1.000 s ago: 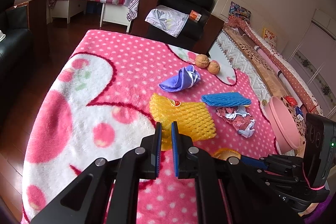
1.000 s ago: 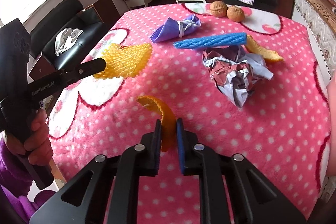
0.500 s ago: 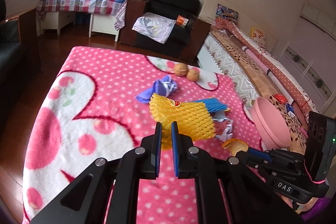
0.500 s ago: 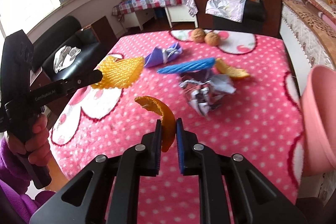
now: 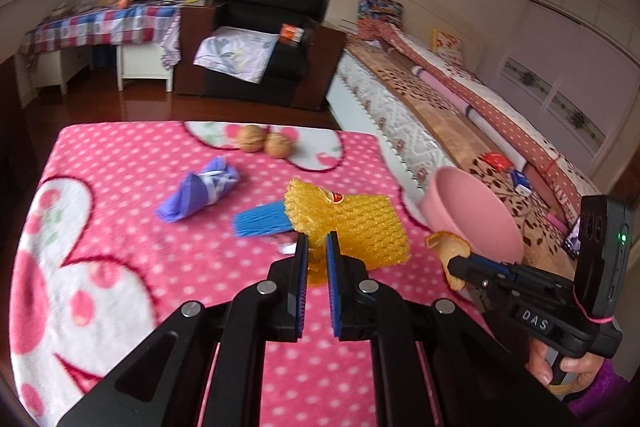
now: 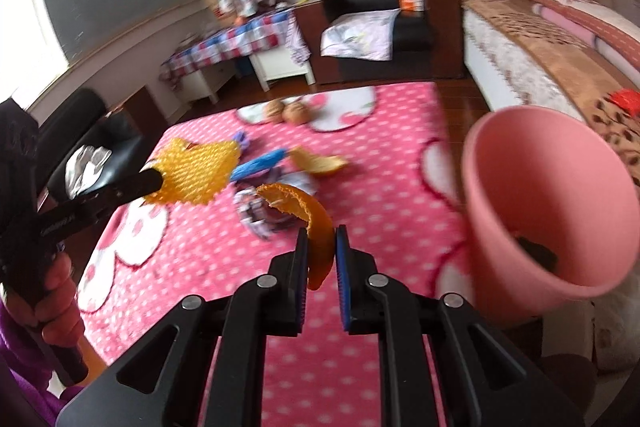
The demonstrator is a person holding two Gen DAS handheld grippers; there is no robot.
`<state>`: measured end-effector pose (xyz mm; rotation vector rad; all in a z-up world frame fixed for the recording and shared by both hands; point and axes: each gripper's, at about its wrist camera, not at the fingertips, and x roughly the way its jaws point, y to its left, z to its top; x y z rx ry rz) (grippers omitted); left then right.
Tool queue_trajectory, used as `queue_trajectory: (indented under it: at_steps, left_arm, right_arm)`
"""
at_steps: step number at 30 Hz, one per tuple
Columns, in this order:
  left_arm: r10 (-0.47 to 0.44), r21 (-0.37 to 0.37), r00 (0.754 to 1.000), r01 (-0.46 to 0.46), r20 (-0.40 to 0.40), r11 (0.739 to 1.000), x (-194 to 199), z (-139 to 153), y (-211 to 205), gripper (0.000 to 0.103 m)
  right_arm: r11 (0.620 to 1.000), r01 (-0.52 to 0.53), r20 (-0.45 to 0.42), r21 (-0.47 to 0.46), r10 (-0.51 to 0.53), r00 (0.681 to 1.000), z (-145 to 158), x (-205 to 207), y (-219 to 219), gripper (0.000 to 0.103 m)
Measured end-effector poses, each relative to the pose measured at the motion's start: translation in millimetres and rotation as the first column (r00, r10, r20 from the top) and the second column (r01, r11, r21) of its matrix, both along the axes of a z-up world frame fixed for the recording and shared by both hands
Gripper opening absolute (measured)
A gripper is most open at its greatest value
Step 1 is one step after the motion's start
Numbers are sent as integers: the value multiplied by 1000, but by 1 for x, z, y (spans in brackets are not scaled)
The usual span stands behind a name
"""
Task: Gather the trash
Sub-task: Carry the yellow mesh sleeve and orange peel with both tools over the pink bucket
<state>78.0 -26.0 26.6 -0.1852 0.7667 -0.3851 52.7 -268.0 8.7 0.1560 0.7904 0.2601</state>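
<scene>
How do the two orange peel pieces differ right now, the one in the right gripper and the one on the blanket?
The held peel is clamped upright in the right gripper, off the blanket; the loose peel lies flat on the pink blanket beside the blue foam net. The held peel curls into an arc; the loose one spreads flatter. Both are orange rind.

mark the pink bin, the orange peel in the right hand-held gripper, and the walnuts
pink bin (image 6: 516, 163), right wrist view, on its inner wall near the rim.
orange peel (image 6: 308, 205), right wrist view, on the curved outer skin above the pads.
walnuts (image 5: 252, 138), left wrist view, on the left nut's shell.
</scene>
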Motion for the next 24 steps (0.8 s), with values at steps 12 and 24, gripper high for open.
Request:
queue_trajectory:
  at_steps: [12, 24]
  left_arm:
    - [-154, 35, 988, 153, 20, 988, 20, 10, -87, 8]
    - [-267, 69, 963, 265, 27, 962, 34, 10, -158, 8]
  right_arm:
    - [975, 219, 21, 28, -219, 975, 2, -3, -83, 13]
    - [944, 326, 13, 41, -327, 945, -8, -2, -128, 13]
